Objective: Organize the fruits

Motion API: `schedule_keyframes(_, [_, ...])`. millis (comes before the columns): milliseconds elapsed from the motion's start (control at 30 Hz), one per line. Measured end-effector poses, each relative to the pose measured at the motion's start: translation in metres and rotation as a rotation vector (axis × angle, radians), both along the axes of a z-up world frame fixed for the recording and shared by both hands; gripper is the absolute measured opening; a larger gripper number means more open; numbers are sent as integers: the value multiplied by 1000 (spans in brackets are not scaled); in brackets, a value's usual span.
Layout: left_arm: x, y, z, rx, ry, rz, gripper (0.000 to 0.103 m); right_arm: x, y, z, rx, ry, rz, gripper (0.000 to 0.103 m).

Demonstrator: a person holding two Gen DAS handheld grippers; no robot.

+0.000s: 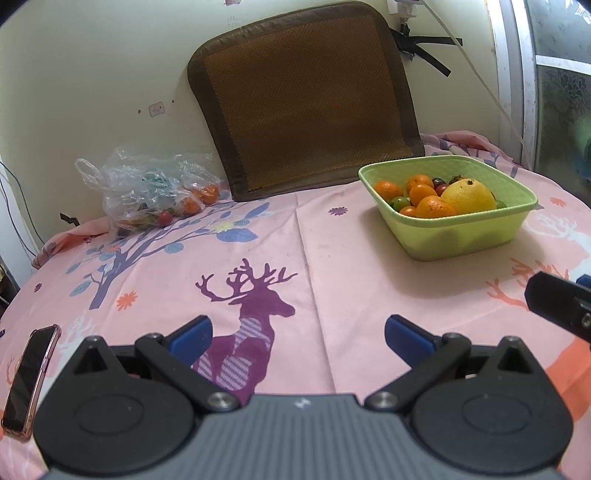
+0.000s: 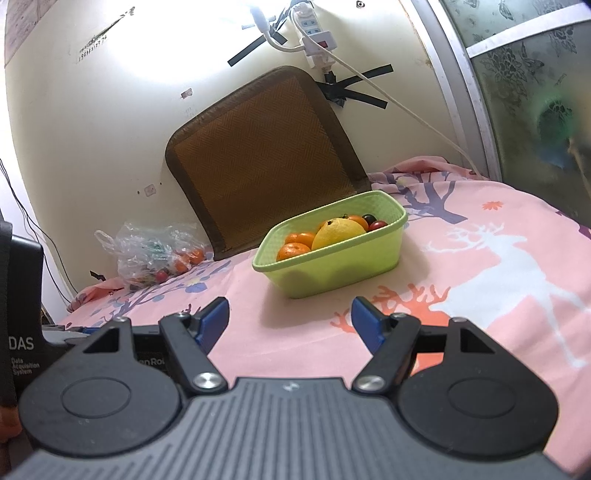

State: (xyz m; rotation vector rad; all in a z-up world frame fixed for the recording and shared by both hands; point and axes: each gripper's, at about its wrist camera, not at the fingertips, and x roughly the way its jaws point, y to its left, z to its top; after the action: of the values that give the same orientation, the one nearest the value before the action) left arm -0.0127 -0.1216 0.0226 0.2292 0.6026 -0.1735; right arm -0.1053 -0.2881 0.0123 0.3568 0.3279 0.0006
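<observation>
A light green basket [image 1: 465, 236] [image 2: 343, 269] stands on the pink deer-print cloth, holding several tangerines [image 1: 434, 206] [image 2: 293, 251], a big yellow citrus [image 1: 471, 195] [image 2: 338, 230] and small tomatoes [image 2: 376, 224]. A clear plastic bag [image 1: 147, 192] [image 2: 151, 251] with more tangerines and tomatoes lies by the wall at the left. My left gripper [image 1: 298, 334] hovers open over the purple deer, empty. My right gripper [image 2: 290, 314] is open and empty just short of the basket; part of it shows at the right edge of the left wrist view [image 1: 557, 306].
A brown woven cushion [image 1: 306, 96] [image 2: 258, 155] leans on the wall behind the basket. A phone in a pink case [image 1: 31, 376] lies at the cloth's near left. A power strip [image 2: 314, 31] and cable hang on the wall. A window frame [image 2: 465, 92] bounds the right.
</observation>
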Motion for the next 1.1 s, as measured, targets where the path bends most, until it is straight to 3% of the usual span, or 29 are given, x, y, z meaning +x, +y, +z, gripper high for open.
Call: schedule_keyframes(1100, [5,-3,-6,10,28,-7,103,3,0,-3,1,6,0,75])
